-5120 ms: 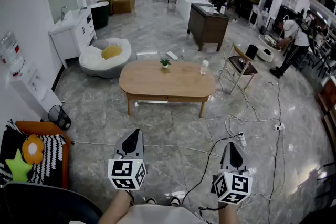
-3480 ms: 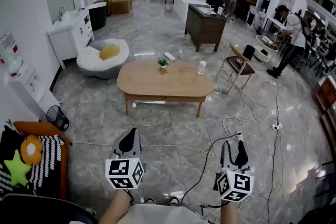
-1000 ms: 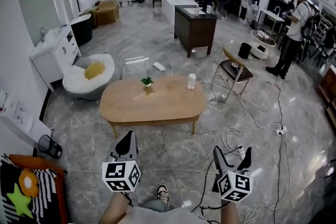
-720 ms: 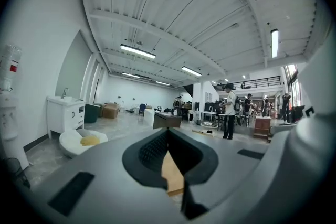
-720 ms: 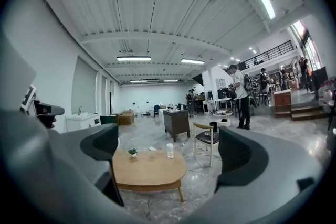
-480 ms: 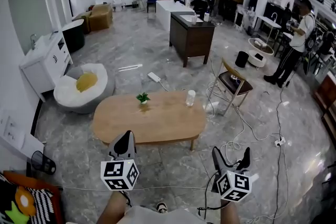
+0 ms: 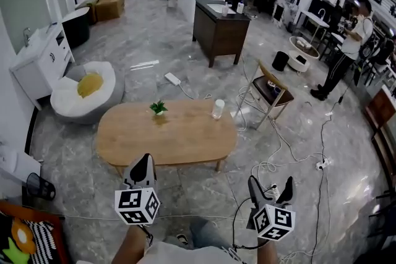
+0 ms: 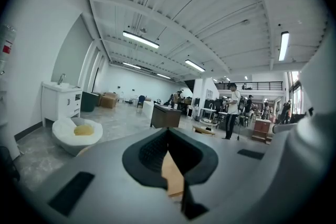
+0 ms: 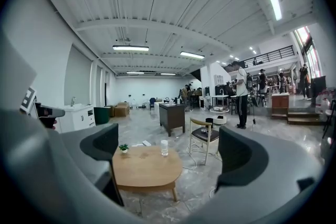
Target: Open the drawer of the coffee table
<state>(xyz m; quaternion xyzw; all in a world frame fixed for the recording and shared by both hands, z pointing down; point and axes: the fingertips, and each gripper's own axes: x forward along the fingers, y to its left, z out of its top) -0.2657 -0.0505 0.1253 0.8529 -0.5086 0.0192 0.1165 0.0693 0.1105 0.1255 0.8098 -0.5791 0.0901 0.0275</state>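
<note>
Left claw [image 7: 145, 159] seemingly closed, right claw [image 7: 270, 183] spread apart, both low before the body.

Grey marble floor [image 7: 148, 46] of an open hall. Small potted plant [image 7: 158, 107] left of a clear cup [image 7: 218, 109], the two apart. Wooden chair [image 7: 267, 88] with a dark seat, right of the cup. Loose cables [image 7: 278, 145] trail over the floor around and in front of it. White power strip [image 7: 172, 78] on the floor behind the plant. Dark cabinet [image 7: 219, 34] farther back. At left, white beanbag [image 7: 69, 101] holding a yellow cushion [image 7: 90, 84], beside a white sink cabinet [image 7: 38, 65]. Wire basket [image 7: 36, 185] at lower left. Person [image 7: 346, 52] standing at far right.
</note>
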